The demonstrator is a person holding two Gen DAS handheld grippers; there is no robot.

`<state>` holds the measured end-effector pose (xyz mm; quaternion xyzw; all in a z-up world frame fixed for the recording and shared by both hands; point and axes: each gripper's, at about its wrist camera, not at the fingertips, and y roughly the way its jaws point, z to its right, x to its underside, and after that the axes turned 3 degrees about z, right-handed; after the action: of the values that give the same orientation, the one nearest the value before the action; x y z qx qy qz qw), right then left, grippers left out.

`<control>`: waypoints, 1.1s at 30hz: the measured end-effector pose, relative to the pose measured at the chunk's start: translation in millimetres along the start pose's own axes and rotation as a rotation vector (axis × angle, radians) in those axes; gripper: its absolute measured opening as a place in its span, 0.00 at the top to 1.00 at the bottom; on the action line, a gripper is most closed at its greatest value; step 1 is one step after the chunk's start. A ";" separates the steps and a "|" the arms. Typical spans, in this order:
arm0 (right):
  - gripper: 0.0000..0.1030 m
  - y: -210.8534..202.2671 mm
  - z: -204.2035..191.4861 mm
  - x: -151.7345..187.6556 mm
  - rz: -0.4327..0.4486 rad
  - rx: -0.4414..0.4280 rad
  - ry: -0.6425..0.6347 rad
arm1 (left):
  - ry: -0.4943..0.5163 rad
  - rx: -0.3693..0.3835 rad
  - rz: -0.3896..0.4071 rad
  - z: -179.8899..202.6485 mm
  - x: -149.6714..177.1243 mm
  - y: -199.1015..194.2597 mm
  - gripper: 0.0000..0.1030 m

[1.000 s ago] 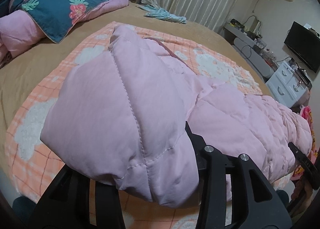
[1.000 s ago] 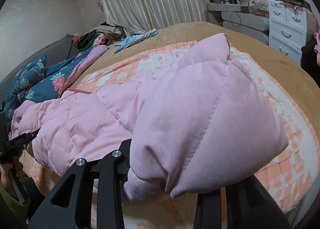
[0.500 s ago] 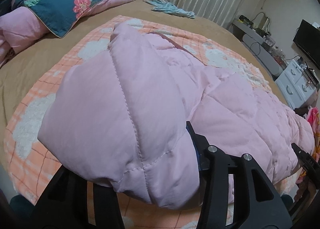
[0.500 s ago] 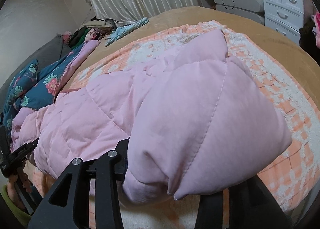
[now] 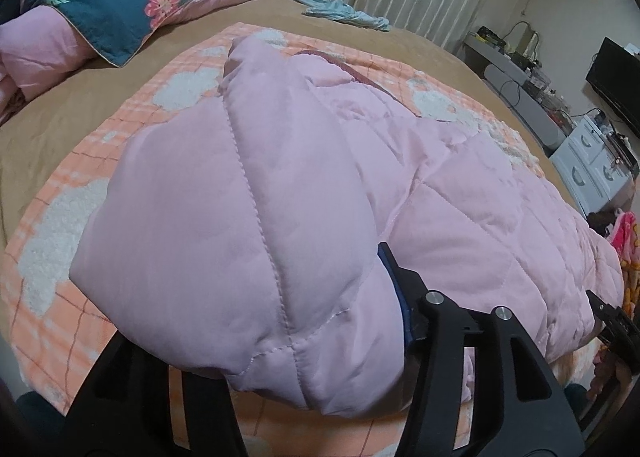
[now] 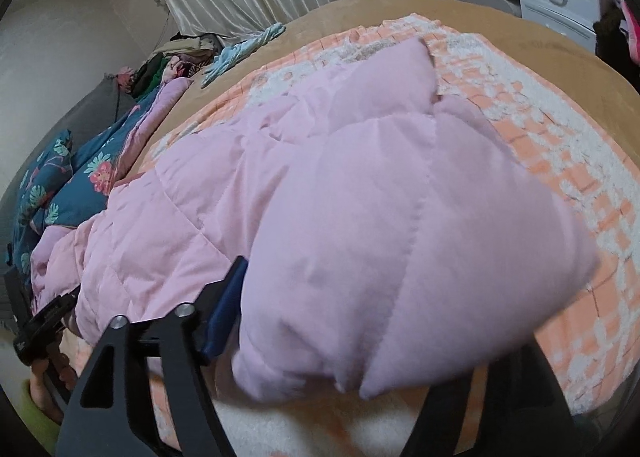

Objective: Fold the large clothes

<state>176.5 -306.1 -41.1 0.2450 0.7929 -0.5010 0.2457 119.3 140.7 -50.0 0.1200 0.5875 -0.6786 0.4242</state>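
Pink quilted puffer coat (image 5: 280, 193) is spread over an orange checked blanket (image 5: 72, 193). Its corners lie between both grippers' just-widened jaws, left (image 5: 280, 397) and right (image 6: 360, 377); fingertip contact is hidden.

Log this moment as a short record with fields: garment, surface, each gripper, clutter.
garment: pink quilted coat, lying across the bed, one puffy end at each gripper
surface: orange checked blanket over a tan bedspread
left gripper: coat end bulges between the jaws, which have just been opening; fingertips hidden under fabric
right gripper: jaws have just been opening wide; a gap shows between the blue pad and the coat end
clutter: floral teal quilt and light blue cloth at the far side of the bed
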 end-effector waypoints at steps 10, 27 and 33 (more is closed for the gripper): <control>0.19 -67.0 -5.2 26.3 0.132 0.164 -0.195 | 0.119 0.005 0.048 -6.2 27.1 -66.4 0.43; 0.13 16.9 -78.7 -21.5 -0.049 0.090 -0.400 | 0.234 0.012 -0.026 64.4 -1.1 -0.5 0.31; 0.09 68.3 -79.6 -27.4 -0.149 0.134 -0.398 | 0.221 0.007 -0.051 58.9 -12.3 32.8 0.27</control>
<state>229.2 -211.3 -39.7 0.0976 0.7095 -0.6079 0.3427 170.1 94.8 -48.1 0.1804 0.6310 -0.6740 0.3391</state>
